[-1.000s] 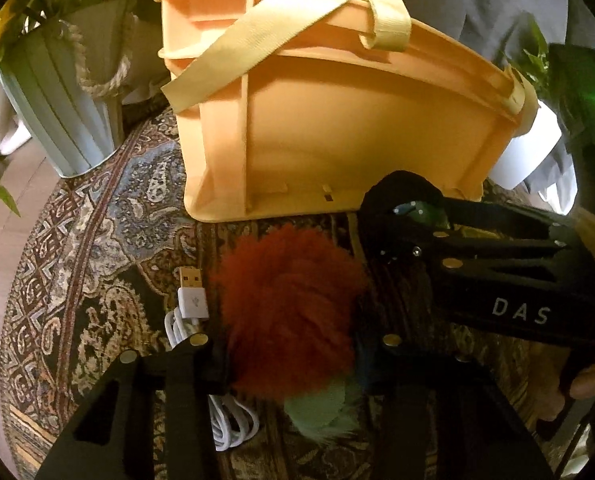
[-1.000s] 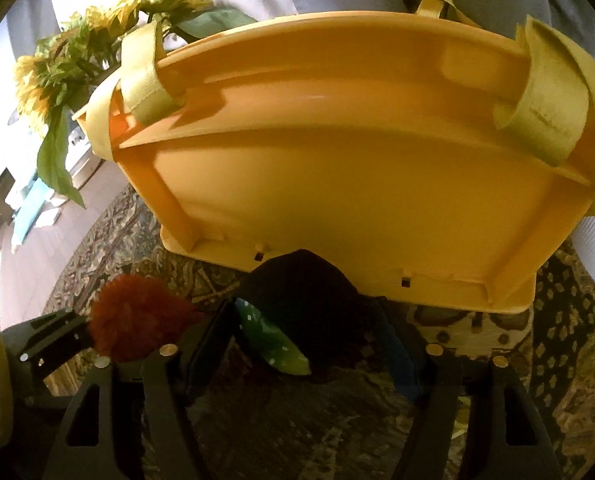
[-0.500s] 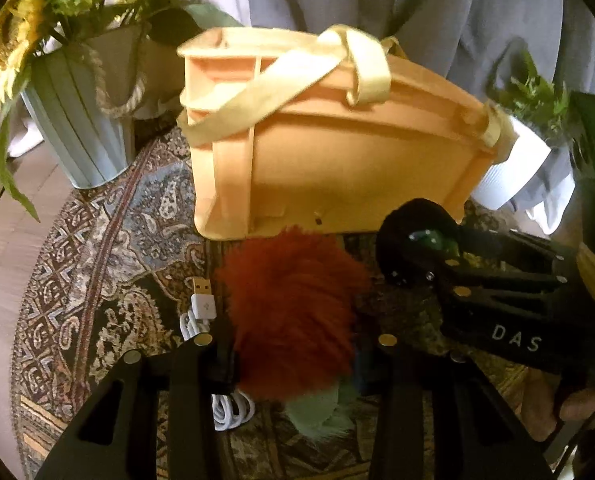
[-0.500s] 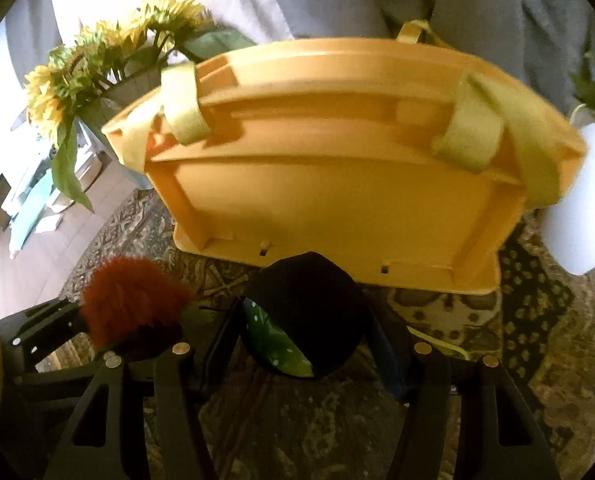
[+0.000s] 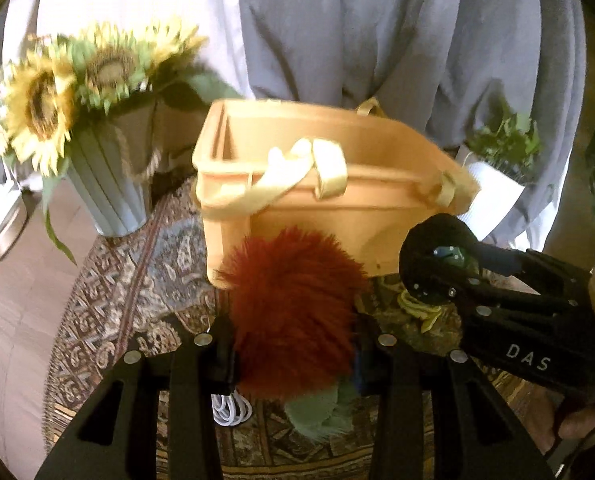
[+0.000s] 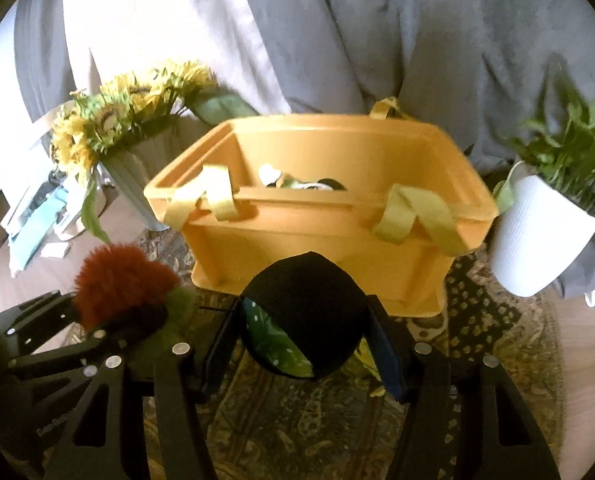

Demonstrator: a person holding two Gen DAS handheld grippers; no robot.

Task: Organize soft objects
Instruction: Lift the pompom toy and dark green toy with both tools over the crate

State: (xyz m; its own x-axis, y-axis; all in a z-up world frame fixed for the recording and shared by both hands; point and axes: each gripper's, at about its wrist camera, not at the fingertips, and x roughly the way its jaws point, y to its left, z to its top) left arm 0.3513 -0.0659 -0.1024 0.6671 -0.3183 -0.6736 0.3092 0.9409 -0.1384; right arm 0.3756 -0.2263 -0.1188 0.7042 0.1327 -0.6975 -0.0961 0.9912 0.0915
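A: Rust-red fur, a fluffy plush with a green tuft [image 5: 293, 316], sits clamped in the left gripper [image 5: 293, 344], just short of the orange plastic basket with cloth handles [image 5: 377, 184]. Clear its rim before letting go.

B: Right wrist view: the right gripper [image 6: 301, 332] squeezes a black round plush with a green spotted patch [image 6: 305, 312]. The basket's contents are barely legible.

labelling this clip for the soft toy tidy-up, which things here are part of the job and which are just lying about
Part of the job:
- fluffy rust-red plush toy in left gripper
- round black plush ball in right gripper
- orange plastic bin with fabric straps

Lying about:
- sunflower vase
- white plant pot
- coiled white cable
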